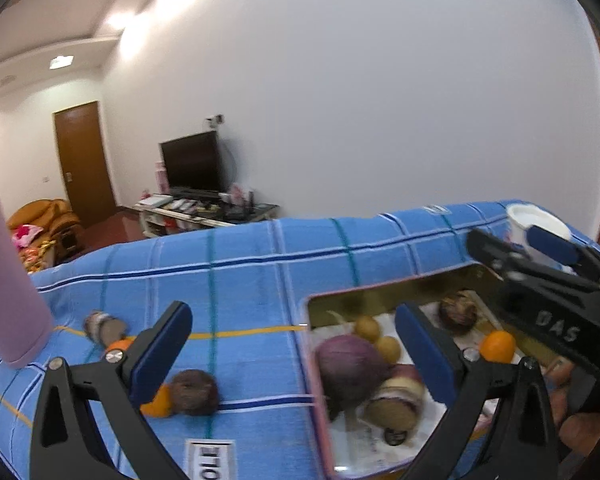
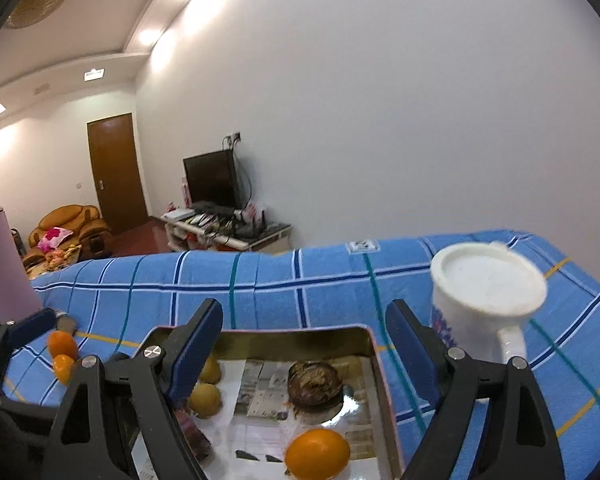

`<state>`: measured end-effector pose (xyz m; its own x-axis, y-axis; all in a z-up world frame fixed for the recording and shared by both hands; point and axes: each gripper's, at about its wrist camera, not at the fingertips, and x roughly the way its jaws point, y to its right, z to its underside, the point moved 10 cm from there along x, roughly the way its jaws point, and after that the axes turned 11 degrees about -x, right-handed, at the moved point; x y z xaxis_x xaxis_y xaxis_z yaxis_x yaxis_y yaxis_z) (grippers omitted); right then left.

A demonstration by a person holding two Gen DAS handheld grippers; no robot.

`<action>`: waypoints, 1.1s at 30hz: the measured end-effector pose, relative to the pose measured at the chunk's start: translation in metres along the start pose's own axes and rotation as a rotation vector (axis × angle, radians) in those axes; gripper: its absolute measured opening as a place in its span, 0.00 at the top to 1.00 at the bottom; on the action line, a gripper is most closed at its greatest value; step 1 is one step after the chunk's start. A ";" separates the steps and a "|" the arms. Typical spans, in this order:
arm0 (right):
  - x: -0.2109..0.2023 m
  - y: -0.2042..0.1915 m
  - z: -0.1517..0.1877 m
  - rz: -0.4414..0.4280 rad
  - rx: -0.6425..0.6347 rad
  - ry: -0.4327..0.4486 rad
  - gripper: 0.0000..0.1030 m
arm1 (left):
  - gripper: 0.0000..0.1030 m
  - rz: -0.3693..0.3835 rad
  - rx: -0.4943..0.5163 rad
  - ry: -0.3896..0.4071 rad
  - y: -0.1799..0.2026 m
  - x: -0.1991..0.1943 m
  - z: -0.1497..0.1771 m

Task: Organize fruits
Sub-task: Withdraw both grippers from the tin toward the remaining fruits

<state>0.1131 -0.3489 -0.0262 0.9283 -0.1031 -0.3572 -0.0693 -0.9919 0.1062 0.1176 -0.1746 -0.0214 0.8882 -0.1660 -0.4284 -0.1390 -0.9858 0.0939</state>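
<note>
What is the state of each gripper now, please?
Left gripper: open, holding nothing.
Right gripper: open, holding nothing.

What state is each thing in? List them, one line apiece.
left gripper: open, holding nothing.
right gripper: open, holding nothing.
tin tray: open-topped, fruit inside.
white mug: upright, beside the tray.
pink bottle: upright.
television: screen dark.
door: shut.

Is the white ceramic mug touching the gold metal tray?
Apart. The right wrist view shows blue checked cloth between the white ceramic mug and the gold metal tray.
</note>
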 end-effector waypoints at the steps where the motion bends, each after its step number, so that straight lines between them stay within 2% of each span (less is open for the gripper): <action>1: -0.001 0.001 0.000 0.000 0.002 0.005 0.18 | 0.00 -0.021 0.000 0.008 -0.006 -0.001 -0.001; 7: -0.009 0.006 -0.001 0.013 0.023 0.037 0.18 | 0.00 -0.099 -0.001 0.020 -0.037 -0.004 0.000; 17: -0.017 0.008 0.001 0.068 0.007 0.049 0.18 | 0.00 -0.180 -0.010 0.014 -0.083 -0.007 0.008; 33: -0.030 -0.015 0.005 0.077 0.042 0.036 0.18 | 0.00 -0.209 -0.041 -0.029 -0.138 -0.009 0.013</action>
<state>0.0841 -0.3317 -0.0214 0.9322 -0.1770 -0.3157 -0.1555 -0.9835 0.0924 0.1232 -0.0370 -0.0427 0.8829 0.0404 -0.4678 0.0649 -0.9972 0.0363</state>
